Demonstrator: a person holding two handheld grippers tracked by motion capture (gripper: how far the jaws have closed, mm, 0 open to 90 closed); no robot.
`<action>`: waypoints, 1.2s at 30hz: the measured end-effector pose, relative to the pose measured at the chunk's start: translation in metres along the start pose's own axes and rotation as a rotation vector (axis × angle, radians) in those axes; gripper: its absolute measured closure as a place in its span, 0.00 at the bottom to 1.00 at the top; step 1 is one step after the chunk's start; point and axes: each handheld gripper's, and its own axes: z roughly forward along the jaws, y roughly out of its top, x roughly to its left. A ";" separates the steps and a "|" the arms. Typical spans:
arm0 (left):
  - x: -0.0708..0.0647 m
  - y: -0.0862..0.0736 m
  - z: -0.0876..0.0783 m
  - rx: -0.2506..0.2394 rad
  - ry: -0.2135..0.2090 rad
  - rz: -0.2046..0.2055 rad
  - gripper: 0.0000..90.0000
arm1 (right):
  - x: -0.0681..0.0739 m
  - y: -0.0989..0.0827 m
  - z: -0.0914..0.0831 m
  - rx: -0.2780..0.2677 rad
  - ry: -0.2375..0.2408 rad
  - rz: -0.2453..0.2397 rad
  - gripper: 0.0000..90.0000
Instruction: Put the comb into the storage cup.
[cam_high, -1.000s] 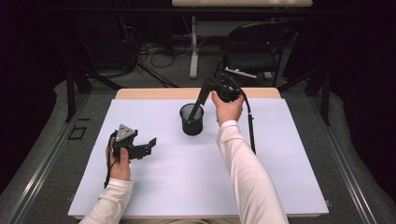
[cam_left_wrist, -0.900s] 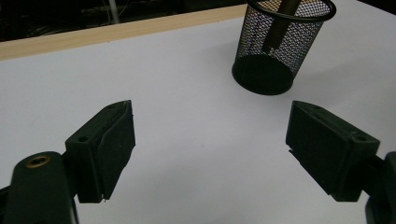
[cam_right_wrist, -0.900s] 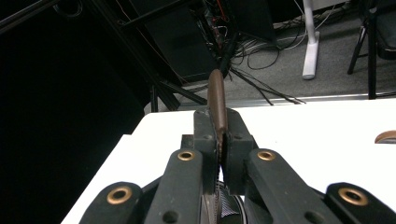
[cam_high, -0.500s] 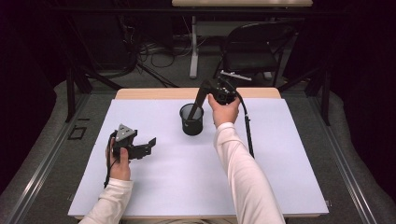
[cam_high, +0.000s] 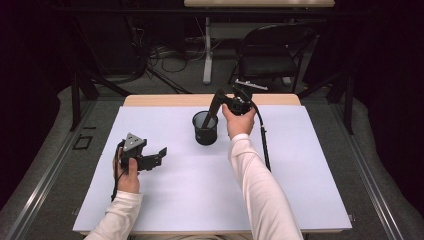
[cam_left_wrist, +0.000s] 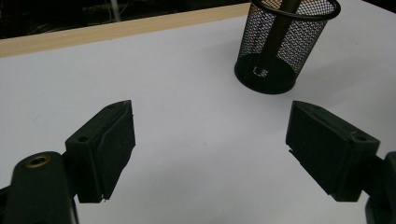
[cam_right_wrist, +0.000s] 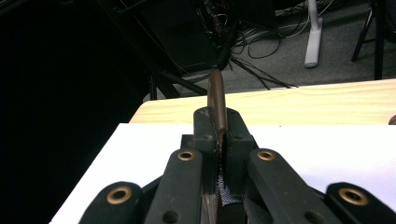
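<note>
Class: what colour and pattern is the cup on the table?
Black wire mesh cup, clearest in the left gripper view.

Black wire-mesh pencil cup (cam_high: 205, 128) with a fine see-through grid pattern and a solid black rim and base. Thin dark brown flat stick (cam_right_wrist: 217, 105), glossy along its edge. Matte black right gripper (cam_right_wrist: 222, 140) with brass-coloured rivets at the joints. Matte black left gripper (cam_high: 159, 154), topped by a pale grey three-cornered plate, one brass-coloured rivet at a jaw root. Plain white sheet over the table (cam_high: 190, 190), no pattern; light blond wood strip along the far edge. White long sleeves (cam_high: 260, 190). Black folding chair (cam_high: 272, 55), grey carpet floor, white table leg behind.
</note>
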 end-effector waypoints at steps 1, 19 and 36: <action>0.000 0.000 0.000 0.000 0.000 0.000 0.18 | 0.000 -0.001 0.000 0.001 0.000 0.000 0.96; 0.001 -0.002 0.002 0.008 0.000 -0.002 0.18 | -0.007 -0.004 0.002 0.004 0.018 0.035 0.96; 0.002 -0.003 0.003 0.014 0.005 0.000 0.18 | -0.024 -0.005 -0.002 0.010 0.012 0.071 0.96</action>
